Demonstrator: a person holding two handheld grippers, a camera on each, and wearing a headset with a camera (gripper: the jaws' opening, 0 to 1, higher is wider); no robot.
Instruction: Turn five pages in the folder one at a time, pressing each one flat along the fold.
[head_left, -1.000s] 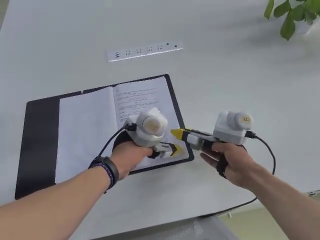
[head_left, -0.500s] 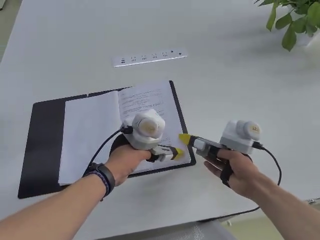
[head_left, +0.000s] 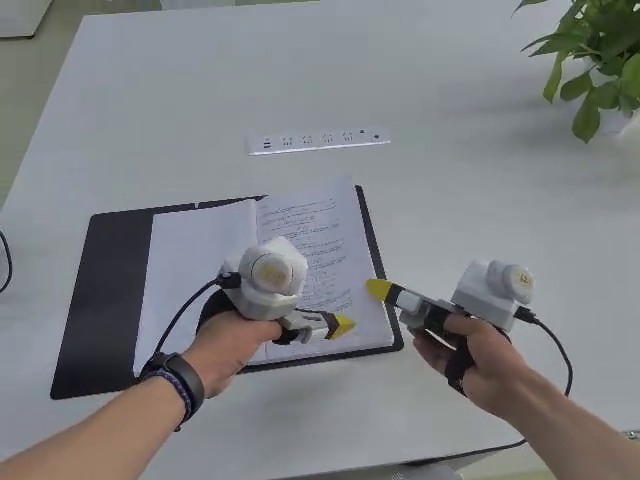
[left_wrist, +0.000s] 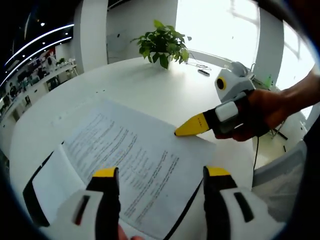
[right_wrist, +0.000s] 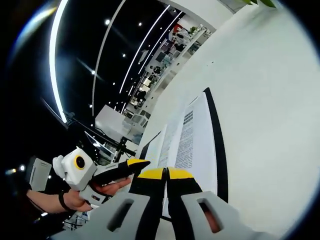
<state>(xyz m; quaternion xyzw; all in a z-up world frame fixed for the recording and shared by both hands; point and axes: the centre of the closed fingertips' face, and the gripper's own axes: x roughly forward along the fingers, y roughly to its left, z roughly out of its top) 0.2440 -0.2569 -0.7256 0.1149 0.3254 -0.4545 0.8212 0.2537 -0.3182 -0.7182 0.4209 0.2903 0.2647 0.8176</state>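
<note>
Hovering left gripper (head_left: 335, 325): open wide, holding nothing, low over the near corner of the printed page (head_left: 320, 250); may pin the sheet by accident and tear it under a pull from the other side.
Right gripper (head_left: 378, 290): closed tight, yellow tip set at the outer edge of the printed page; cannot tell if pinching paper. Probably about to lift that edge; may slip off the paper, or scoop up two sheets at once and spoil the one-at-a-time count.
Near right corner: crowded with both yellow tips near each other; may end in a knock between them during the turn.
Folder (head_left: 100, 300): lying open and flat on the table (head_left: 450, 150), black cover to the left, blank sheet left of the fold (head_left: 256, 225), printed page to the right. Light and unclamped; may skid over the smooth top under a sideways push.
Fold: may crease crooked if pressed too soon or off the line.
Power strip (head_left: 318, 141): beyond the folder, well apart; little risk.
Plant (head_left: 600, 60): at the far right corner, out of the way.
</note>
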